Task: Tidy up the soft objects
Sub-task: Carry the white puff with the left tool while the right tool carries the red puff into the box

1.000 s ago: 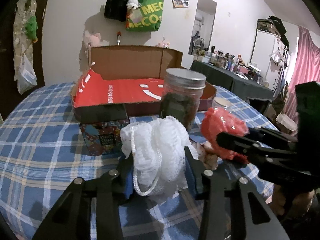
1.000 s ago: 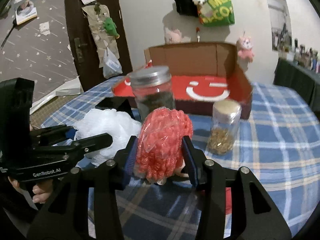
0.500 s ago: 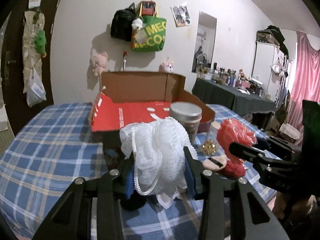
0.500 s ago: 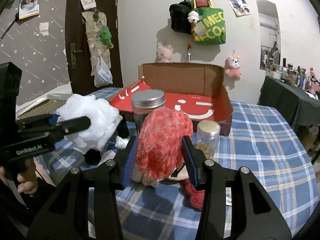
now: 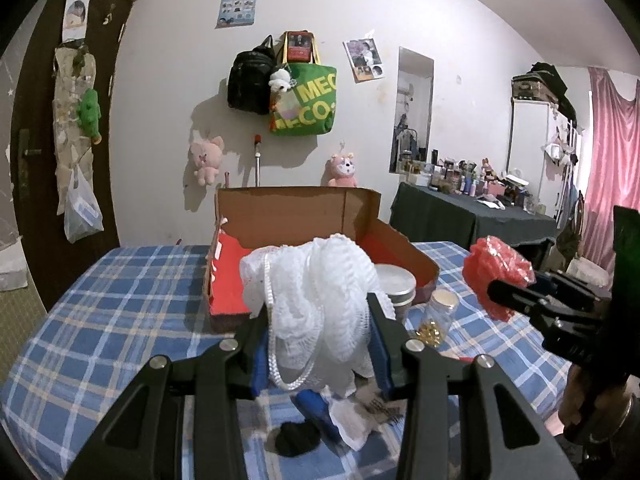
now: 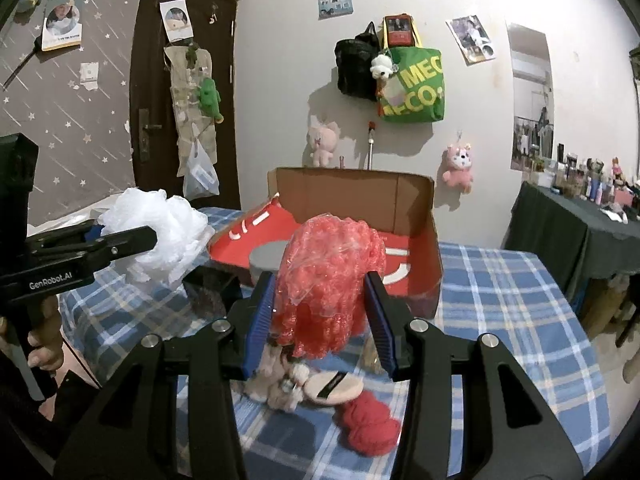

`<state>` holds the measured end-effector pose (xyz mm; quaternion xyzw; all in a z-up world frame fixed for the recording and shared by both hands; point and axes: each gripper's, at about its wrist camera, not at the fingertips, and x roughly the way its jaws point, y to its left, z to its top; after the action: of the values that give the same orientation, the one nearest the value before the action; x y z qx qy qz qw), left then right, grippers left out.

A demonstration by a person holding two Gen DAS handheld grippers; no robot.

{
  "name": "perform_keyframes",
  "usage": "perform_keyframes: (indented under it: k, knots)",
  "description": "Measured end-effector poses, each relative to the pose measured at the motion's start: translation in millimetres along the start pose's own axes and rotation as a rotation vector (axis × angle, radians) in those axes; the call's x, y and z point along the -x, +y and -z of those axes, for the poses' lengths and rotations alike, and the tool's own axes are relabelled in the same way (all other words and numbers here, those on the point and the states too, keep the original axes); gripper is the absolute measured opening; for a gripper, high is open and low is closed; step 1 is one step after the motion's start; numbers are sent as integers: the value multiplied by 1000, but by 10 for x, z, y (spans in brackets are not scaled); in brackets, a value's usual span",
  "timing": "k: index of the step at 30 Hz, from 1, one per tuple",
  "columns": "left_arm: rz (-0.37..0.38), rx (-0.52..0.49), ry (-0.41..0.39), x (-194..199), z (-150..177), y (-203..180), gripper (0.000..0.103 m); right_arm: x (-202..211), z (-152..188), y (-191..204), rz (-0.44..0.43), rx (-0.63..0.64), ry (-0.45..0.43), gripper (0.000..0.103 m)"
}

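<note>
A: Holding a white mesh bath pouf (image 5: 308,300) in the left claw (image 5: 316,344), pads pressing into both sides, well above the plaid worktop (image 5: 120,320). Dangling a white cord loop (image 5: 288,360) below the pads.

B: Risking a snag there, probably. Swinging low over the clutter could be catching that loop on the black scrap (image 5: 298,442) or the blue item (image 5: 316,410) underneath.

A: Sitting just ahead, the open cardboard box with the red lining (image 5: 228,276), likely the place for the soft things. Standing between claw and box, a metal-lidded jar (image 5: 396,286), and beside it a small glass jar of gold bits (image 5: 438,314).

B: Clipping either jar on the way in, quite possibly, and tipping the small one. Neither belonging with soft goods, by the look of it.

A: Gripping a red bubbly mesh ball (image 6: 328,276) in the right claw (image 6: 320,320), squeezed between the blue pads, also lifted clear. Waiting on the cloth below: a pink fluffy piece (image 6: 276,380), a round powder puff (image 6: 334,386), a red yarn ball (image 6: 370,426).

B: Squashing so easily, both bundles could be slipping out if the grip loosens mid-carry. Crowding each other too, with both claws heading for one box.
</note>
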<state>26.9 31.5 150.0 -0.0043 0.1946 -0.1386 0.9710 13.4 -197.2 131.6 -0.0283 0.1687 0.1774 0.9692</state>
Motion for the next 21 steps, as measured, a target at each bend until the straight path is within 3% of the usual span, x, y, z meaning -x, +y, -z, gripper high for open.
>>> perform_keyframes:
  k: [10,21]
  knots:
    - [27,-37,22,-215,-257,60,43,-257,-270,-196,-25,14,3,43]
    - [52,-74,98,-595,-471,136,43,-612,-433,-465,-82,-6,76,43]
